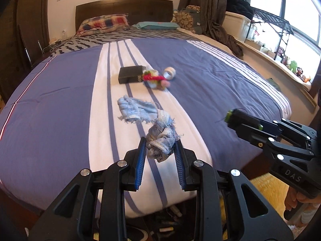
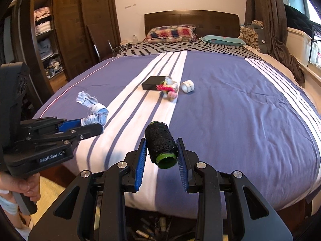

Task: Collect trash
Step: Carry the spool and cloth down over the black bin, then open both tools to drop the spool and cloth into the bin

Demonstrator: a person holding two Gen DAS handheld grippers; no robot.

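Note:
My left gripper (image 1: pixel 160 143) is shut on one end of a frayed pale-blue denim scrap (image 1: pixel 138 110) that trails up over the bed cover; it also shows in the right wrist view (image 2: pixel 94 114). My right gripper (image 2: pixel 161 147) is shut on a black thread spool (image 2: pixel 161 143) with a green core, held above the bed's near edge. The spool (image 1: pixel 242 118) shows in the left wrist view at the right gripper's tips. Farther up the bed lie a black box (image 1: pixel 130 74), a red and pink scrap bundle (image 1: pixel 155 79) and a white tape roll (image 1: pixel 169 73).
The bed (image 1: pixel 210 70) has a blue and white striped cover, pillows (image 1: pixel 104 22) and a dark headboard. A wardrobe (image 2: pixel 60 30) stands left, a window sill with small items (image 1: pixel 284 56) right. Clutter lies on the floor under the bed's near edge (image 2: pixel 152 229).

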